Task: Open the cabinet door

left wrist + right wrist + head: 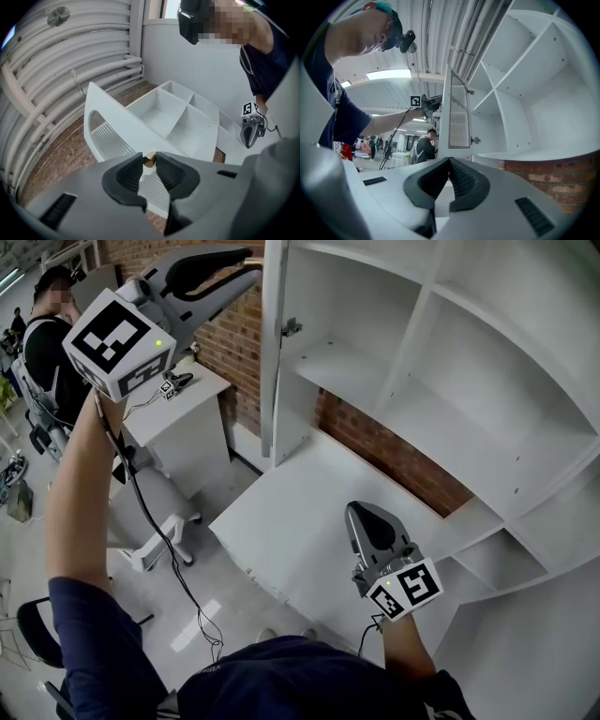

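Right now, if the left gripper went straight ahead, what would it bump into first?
The gold knob: it sits between the tips of the left gripper, which is opening. Just behind it comes the door, probably very close.

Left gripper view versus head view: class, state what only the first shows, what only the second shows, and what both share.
Only the left gripper view: a ribbed glass panel and ceiling pipes.
Only the head view: the hinge, a white desk and a bystander beside it.
Both: the open cabinet door, the brass knob between the left gripper's opening jaws, the white shelves, and the right gripper.
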The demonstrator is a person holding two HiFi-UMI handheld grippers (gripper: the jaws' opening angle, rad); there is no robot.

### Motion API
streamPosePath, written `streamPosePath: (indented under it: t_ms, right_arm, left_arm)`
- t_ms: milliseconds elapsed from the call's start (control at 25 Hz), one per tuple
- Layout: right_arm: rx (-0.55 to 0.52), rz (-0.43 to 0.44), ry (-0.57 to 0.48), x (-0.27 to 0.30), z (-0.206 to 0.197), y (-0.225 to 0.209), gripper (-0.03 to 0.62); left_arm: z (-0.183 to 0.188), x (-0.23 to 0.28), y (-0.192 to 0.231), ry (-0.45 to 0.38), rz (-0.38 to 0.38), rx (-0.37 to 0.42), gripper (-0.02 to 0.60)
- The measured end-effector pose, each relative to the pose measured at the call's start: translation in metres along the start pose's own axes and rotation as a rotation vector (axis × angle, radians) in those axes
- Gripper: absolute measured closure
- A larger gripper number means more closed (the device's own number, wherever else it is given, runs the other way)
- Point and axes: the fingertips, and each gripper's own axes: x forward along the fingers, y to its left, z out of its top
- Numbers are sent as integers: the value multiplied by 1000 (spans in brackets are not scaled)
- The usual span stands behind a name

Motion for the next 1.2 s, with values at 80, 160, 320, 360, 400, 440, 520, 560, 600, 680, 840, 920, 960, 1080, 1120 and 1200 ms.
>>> streamPosePath:
  t_ms: [80,160,320,360,400,440,520,560,600,680,840,920,960,1080,1120,1200]
  right_arm:
    - [2,6,4,4,-1,3,572]
    - [1,13,6,7,-1,6,572]
    - [1,25,5,11,-2,13,572]
    - [1,26,5,12,-2,13,572]
    - [2,27,5,12,-3,13,572]
    - [3,27,7,13,-3,12,572]
    - [4,24,9,14,-4,10,572]
    - [4,23,11,15,-5,9,572]
    - [4,21,13,15,-5,9,572]
    - [4,21,16,15,-5,10,572]
    - [2,25,16,17,-5,13,572]
    - [2,25,16,19,-5,14,572]
    - [1,25,16,19,-5,14,572]
    - [0,23,17,21,-5,16,572]
    - [1,22,17,22,-5,16,572]
    - [1,19,17,22,-4,15,572]
  left_arm:
    - [-5,-12,8,10,19,-3,492]
    - [-10,-22,15,18,42,-2,494]
    - [-18,-38,24,45,73,6,494]
    - [-20,-40,26,51,78,9,494]
    - [-22,-42,28,57,84,13,494]
    - [-25,-44,30,64,91,18,494]
    - [-31,-48,36,81,106,29,495]
    - [-34,-52,39,88,114,30,497]
    - [-38,-56,43,94,124,27,499]
    - [-45,-64,50,106,145,13,505]
    - [-60,-76,63,132,179,-22,517]
    - [-67,-81,69,149,194,-25,523]
    - [-70,-84,71,157,202,-26,526]
    - [-80,-90,80,177,224,-29,534]
    - [-83,-91,83,186,232,-30,536]
    - [-91,-94,89,210,251,-30,545]
